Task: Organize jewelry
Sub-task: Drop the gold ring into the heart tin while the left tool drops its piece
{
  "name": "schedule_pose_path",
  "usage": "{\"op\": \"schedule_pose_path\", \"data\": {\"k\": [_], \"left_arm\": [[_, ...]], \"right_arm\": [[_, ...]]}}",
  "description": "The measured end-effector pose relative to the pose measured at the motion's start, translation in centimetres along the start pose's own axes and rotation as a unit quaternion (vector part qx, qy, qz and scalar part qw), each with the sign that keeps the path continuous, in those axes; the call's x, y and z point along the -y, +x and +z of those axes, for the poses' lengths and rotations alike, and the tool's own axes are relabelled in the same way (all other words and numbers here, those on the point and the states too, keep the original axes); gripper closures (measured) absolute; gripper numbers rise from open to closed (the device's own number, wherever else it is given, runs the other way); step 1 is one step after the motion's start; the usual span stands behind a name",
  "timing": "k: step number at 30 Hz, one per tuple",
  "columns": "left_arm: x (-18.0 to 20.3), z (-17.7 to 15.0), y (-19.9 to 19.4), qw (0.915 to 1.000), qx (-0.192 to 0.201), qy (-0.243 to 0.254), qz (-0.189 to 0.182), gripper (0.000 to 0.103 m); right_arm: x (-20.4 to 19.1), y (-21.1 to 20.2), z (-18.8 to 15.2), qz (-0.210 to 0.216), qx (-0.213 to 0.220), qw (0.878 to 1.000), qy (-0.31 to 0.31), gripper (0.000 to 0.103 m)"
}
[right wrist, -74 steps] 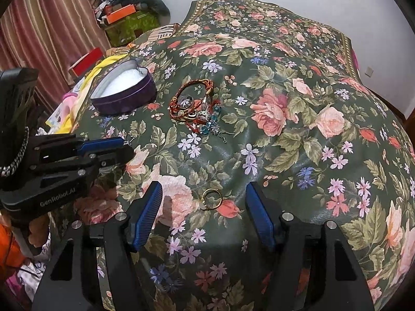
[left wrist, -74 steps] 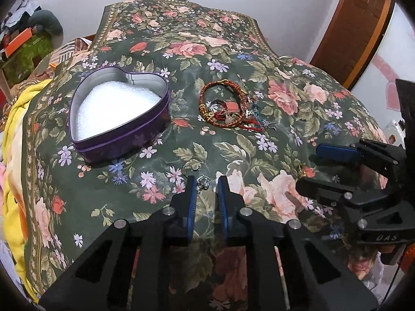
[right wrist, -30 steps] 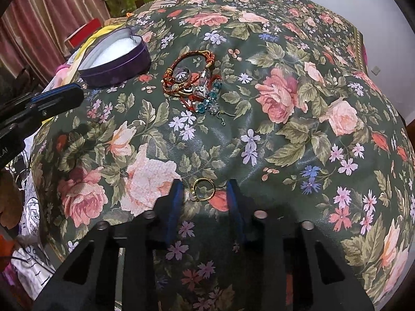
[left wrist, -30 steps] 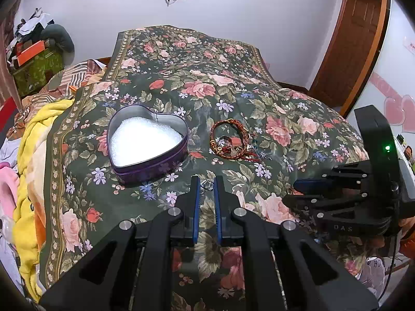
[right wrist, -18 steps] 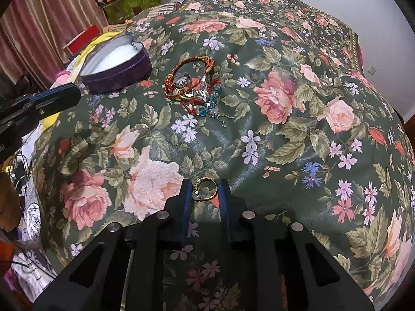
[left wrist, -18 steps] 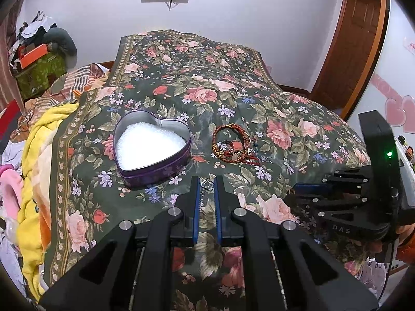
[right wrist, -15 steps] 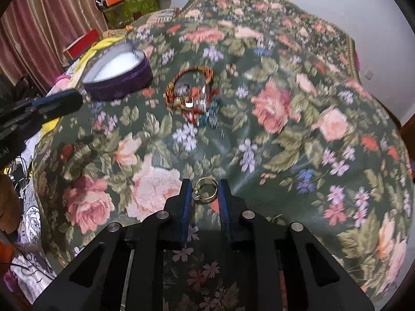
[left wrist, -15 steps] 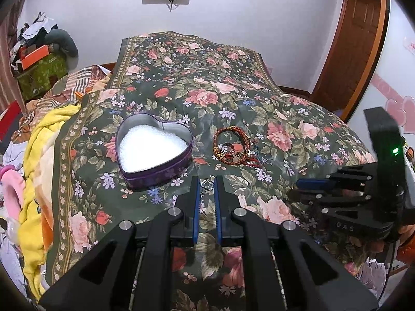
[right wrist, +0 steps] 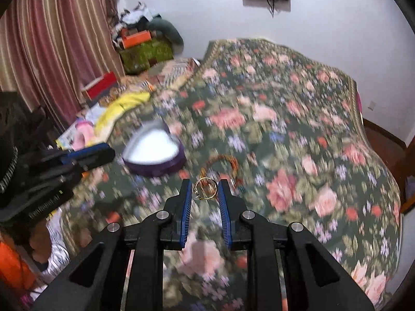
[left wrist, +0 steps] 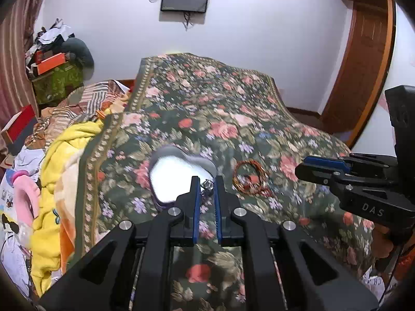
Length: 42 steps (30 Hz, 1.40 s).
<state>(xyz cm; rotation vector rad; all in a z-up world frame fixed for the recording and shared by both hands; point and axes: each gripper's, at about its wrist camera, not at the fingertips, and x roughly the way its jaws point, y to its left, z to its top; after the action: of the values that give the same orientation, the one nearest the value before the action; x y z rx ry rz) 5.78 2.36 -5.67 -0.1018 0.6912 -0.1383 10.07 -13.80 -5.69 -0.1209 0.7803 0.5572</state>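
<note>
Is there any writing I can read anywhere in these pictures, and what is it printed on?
"DAS": white letters on the black body of the right gripper, seen from the left wrist.
White lettering on the left gripper body, seen from the right wrist: too blurred to read.
Nothing else is legible.

Two rings [left wrist: 208,184] [right wrist: 205,188], one heart tin [left wrist: 179,178], perhaps several tangled bracelets [left wrist: 250,178].

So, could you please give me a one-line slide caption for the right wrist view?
Right tool holds a gold ring above the floral bedspread, with the heart-shaped tin ahead.
</note>
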Motion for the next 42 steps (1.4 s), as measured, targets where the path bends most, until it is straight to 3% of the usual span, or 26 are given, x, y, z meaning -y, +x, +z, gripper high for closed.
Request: {"op": "schedule_pose_path", "data": {"k": [6, 14, 24, 42], "left_arm": [[-1.7, 1.3, -0.3, 0.9997, 0.018, -0.013, 0.014, 0.094], [-3.5, 2.0, 0.7, 0.9993, 0.019, -0.018, 0.026, 0.094], [-5.6, 2.2, 3.7, 0.9992, -0.004, -0.023, 0.031, 0.094], [-7.2, 2.1, 8.1, 0.9976, -0.054, -0.043, -0.004, 0.094]], "right_arm": [[-1.3, 0.9, 2.2, 0.022, 0.023, 0.999, -0.003, 0.084], [-2.8, 3.4, 3.5, 0.042, 0.017, 0.999, -0.015, 0.084], [-3.9, 7.0, 4.1, 0.050, -0.012, 0.998, -0.038, 0.084], [-4.8, 10.6, 3.2, 0.058, -0.056, 0.994, -0.070, 0.084]]}}
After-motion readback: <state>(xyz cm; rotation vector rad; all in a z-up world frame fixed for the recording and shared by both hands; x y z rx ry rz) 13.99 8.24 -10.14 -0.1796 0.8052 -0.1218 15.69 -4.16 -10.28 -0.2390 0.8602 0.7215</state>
